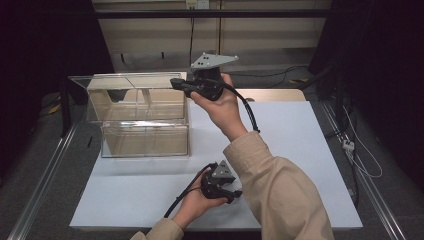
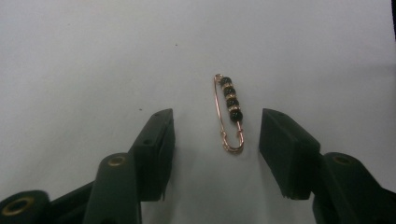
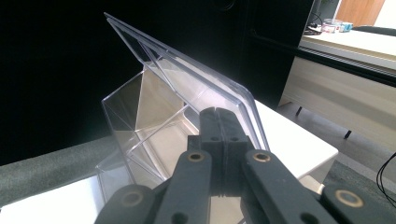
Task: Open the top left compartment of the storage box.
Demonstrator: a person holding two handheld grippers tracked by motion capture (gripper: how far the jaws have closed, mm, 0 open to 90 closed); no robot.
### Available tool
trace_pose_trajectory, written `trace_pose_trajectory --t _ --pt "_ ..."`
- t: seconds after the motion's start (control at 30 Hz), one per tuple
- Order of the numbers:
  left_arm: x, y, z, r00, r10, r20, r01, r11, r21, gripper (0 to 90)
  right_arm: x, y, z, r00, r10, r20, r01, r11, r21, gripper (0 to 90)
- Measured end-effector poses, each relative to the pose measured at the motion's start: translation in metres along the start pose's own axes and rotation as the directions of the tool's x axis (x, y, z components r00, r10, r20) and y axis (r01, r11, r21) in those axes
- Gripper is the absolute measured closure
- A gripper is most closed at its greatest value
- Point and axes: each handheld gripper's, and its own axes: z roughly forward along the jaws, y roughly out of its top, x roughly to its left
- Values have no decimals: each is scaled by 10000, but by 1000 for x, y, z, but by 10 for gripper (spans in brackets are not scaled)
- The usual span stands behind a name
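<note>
On the left of the white table (image 1: 300,150), at about ten o'clock from my body, stands the clear plastic box (image 1: 145,135). Its lid (image 1: 125,80) is tipped up and held open. The walls are see-through, with dividers inside making compartments; I cannot tell whether anything lies in them.

Moving right, my right gripper (image 1: 176,83) reaches up to twelve o'clock, and its jaws are clenched on the near edge of that lid. In the right gripper view the two black jaws meet flat against each other with the lid's rim (image 3: 243,100) pinched between them. I judge the lid light but stiff and slick, so the hold depends on steady squeeze near the rim.

Down at six o'clock, my left gripper (image 1: 235,196) hovers low over the table. Its jaws stand apart, released, grasping nothing. In the left gripper view a small pin (image 2: 229,114) lies flat on the table between the jaw tips, nearer the right-hand one and touching neither. It is a gold-coloured safety pin with a row of dark beads and small gold spacers strung along one bar, its clasp end toward me.

I judge it very light, thin and easy to skid on the smooth top. The beaded bar looks the best place to close on, across its width, since the bare wire may slip or bend.
</note>
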Motion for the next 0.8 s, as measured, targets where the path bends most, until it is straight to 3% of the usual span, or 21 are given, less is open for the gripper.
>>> trace_pose_trajectory --t 0.13,0.3,0.33,0.37,0.43,0.47,0.5,0.53,0.63,0.67,0.8 --pt "-2 2 4 9998 38 -193 -41 9999 -128 565 0 0 0 10000 20 -8 -20 10000 21 900" --pt "-1 2 5 9998 -72 -190 68 9997 -213 787 1 0 0 10000 -6 -8 6 10000 51 900" --pt "0 3 2 9999 4 -164 0 9998 191 790 1 1 0 10000 -17 -7 17 10000 54 900" --pt "0 2 4 9999 -81 -137 80 9999 -129 792 0 1 -1 10000 0 -11 0 10000 42 900" --pt "2 3 1 10000 72 -51 -71 9998 192 794 0 1 -1 10000 -2 -17 2 10000 42 900" --pt "3 1 0 10000 -51 56 51 10000 9 795 0 1 -1 10000 3 -18 -3 10000 42 900" --pt "5 2 -3 10000 -20 56 18 9995 312 795 1 1 -1 10000 -14 -19 14 10000 41 900" --pt "6 0 -2 9999 -137 76 137 9999 -1 796 0 0 -1 10000 -2 -29 2 10000 34 900" --pt "9 -2 -10 9997 -219 92 217 9994 282 796 0 0 0 10000 -9 -15 9 10000 28 900" --pt "9 -4 -10 9996 -266 117 265 9996 85 797 0 0 0 10000 -22 -23 22 10000 38 900" --pt "11 -9 -21 9993 -355 111 352 9992 199 796 1 0 0 10000 -23 0 23 10000 55 900"
